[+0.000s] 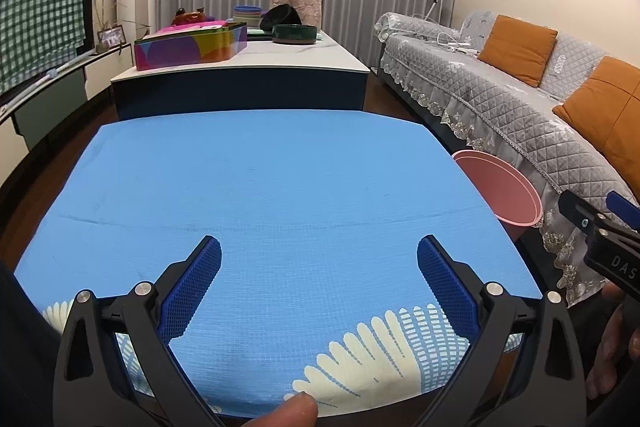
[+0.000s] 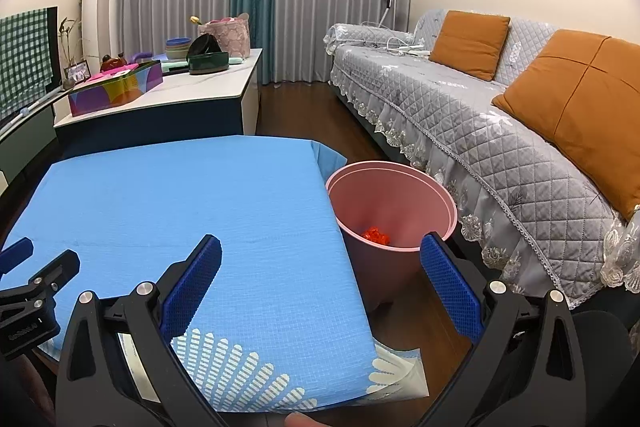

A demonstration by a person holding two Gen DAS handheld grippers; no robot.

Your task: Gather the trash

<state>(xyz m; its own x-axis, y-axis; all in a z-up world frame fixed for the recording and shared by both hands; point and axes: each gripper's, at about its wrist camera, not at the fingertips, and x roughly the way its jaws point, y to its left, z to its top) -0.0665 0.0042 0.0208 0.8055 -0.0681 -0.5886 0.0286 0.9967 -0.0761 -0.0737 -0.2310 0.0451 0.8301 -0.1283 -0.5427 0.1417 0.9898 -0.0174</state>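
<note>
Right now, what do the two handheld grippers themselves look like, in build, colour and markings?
Both match: the left gripper and right gripper have glossy black plastic arms with triangular cut-outs, silver round pivot bolts, and flat royal-blue fingers with a fine diamond-grid texture. Seen from the left wrist, the right gripper's black body bears white letters "DAS", cut off at the edge.

Pink bin [image 2: 394, 205]: round plastic, tapered walls, double-ridged rim, upright, open top. Sits on the dark wood floor just beside the right edge of the blue-clothed table [image 2: 180, 195], between table and grey sofa; whether it touches either can't be told. Inside, low against the near wall: one small crumpled red-orange piece of trash [image 2: 375, 235]. From the left wrist view only the bin's upper rim shows past the table corner.
</note>
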